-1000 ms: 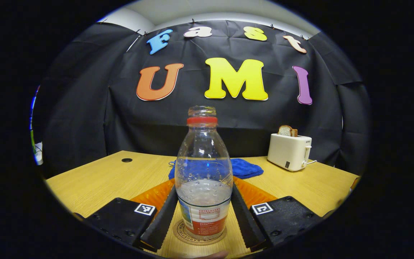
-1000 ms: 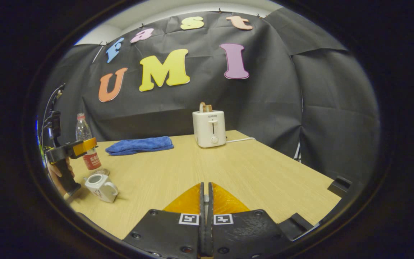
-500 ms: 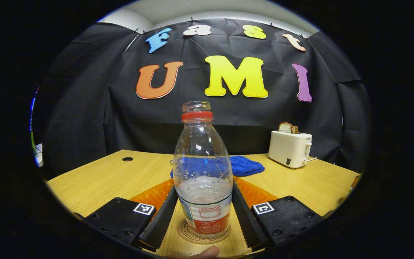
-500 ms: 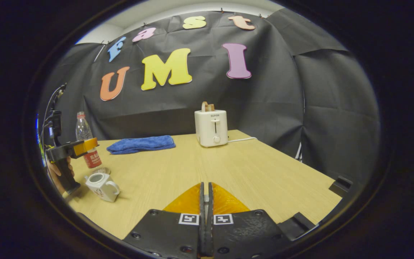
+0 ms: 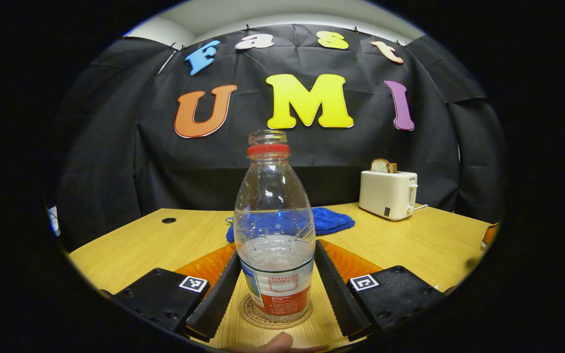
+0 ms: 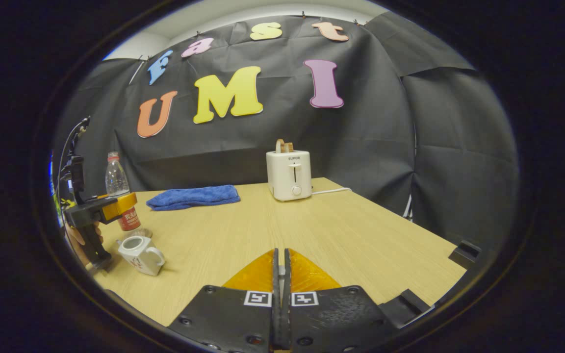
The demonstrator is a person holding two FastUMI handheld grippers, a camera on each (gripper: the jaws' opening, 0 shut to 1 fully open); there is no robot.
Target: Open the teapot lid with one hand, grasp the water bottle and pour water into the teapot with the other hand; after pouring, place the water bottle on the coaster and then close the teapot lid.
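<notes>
A clear water bottle [image 5: 273, 230] with a red collar, no cap and some water in it stands upright on a round cork coaster [image 5: 249, 314]. My left gripper [image 5: 277, 249] is open, its fingers flanking the bottle's lower half with thin gaps. The right gripper view shows the same bottle [image 6: 115, 176] at far left, beside the left gripper [image 6: 115, 206] and a hand [image 6: 80, 240]. Just in front stands a small white teapot [image 6: 140, 255] with its mouth uncovered. My right gripper [image 6: 278, 251] is shut over the table, with a small pale piece, apparently the teapot lid [image 6: 278, 269], pinched between its fingers.
A white toaster [image 6: 290, 174] with bread in it stands at the back of the wooden table [image 6: 341, 230], its cord running right. A folded blue cloth [image 6: 192, 197] lies behind the bottle. A thumb [image 5: 275, 340] shows at the bottom of the left gripper view.
The left gripper's fingers have spread slightly off the bottle, which now rests on the coaster. The right gripper has hardly moved.
</notes>
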